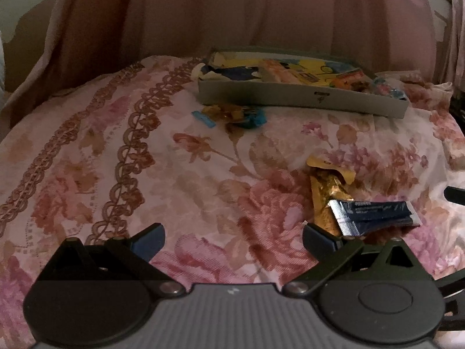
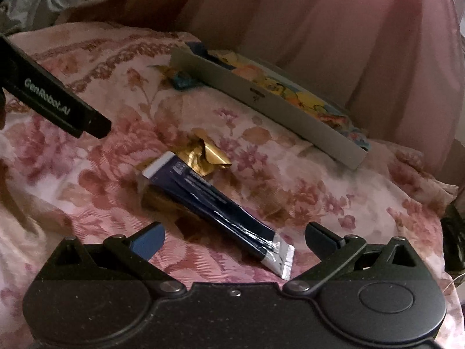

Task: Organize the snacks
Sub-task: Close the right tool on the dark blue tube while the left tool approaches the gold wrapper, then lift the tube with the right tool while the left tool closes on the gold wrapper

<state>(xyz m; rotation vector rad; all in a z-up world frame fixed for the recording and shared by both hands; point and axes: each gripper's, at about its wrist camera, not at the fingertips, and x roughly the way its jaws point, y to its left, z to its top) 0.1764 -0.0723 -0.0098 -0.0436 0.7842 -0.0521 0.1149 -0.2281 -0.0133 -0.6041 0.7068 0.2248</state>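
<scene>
So both tools gape empty; right tool (image 2: 234,237) straddles the sachet (image 2: 216,203) on the bed (image 2: 319,192), probably bound for the box (image 2: 270,107); left tool (image 1: 234,237) hovers nearby.

Both wrist cameras looked low and close across the bed (image 1: 203,151); the shared gray box (image 1: 290,96) lay at twelve o'clock left, one o'clock right.

The left claw (image 1: 234,240) hangs spread wide over a floral bedspread (image 1: 116,160), holding nothing. Just ahead to its right a dark blue sachet (image 1: 375,213) overlaps a gold wrapper (image 1: 325,192). Far ahead sits a grey tray (image 1: 290,97) of snacks, with small candies (image 1: 235,115) just before it.
</scene>
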